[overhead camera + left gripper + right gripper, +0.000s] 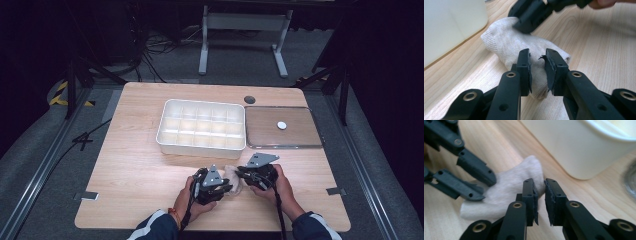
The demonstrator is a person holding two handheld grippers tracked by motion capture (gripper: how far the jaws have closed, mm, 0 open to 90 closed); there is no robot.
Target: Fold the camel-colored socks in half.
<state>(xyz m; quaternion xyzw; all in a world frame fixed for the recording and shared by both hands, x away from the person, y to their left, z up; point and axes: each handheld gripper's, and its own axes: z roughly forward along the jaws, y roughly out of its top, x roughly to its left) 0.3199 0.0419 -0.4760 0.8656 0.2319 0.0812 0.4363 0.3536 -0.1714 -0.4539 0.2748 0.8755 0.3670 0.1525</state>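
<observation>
While you are working at the near edge of the wooden table (135,165), both of your claws are meeting over a beige knitted sock (233,178), which is lying flat on the wood just ahead of your hands, at about 12 o'clock from you. Your left gripper (227,189) is coming at it from 7 o'clock. In the left gripper view its jaws are standing narrow, with the sock's near end (506,42) filling the slim gap between the pads, so it is pinching the fabric. Your right gripper (240,172) is approaching from 4 o'clock. Its jaws are also standing narrow, and in the right gripper view the sock (506,187) is sitting just at the left pad. Whether they are actually nipping the knit I cannot tell.

Farther out, at 12 o'clock beyond the sock, a white compartment tray (201,146) is sitting near the table's middle. A clear lid (265,130) with a white knob is lying flat just beside it at 1 o'clock. A dark cable hole (249,99) is showing near the far edge.
</observation>
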